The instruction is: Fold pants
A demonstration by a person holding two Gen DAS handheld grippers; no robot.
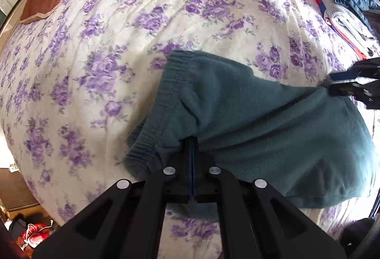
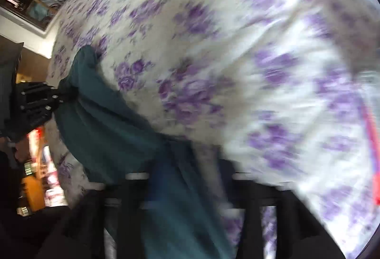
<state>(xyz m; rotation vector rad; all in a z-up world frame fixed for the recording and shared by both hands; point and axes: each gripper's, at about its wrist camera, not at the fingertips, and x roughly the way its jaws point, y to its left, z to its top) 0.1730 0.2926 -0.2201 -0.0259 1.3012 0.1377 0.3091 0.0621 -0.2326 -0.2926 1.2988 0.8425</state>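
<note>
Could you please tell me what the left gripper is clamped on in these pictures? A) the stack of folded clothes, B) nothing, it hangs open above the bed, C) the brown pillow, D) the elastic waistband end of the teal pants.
D: in the left wrist view the left gripper is closed on the teal pants beside their ribbed waistband, above the floral bedspread.

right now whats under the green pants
The purple-flowered bedspread lies under the green pants, which both the left gripper and right gripper pinch. Anything beneath the cloth is covered.
</note>
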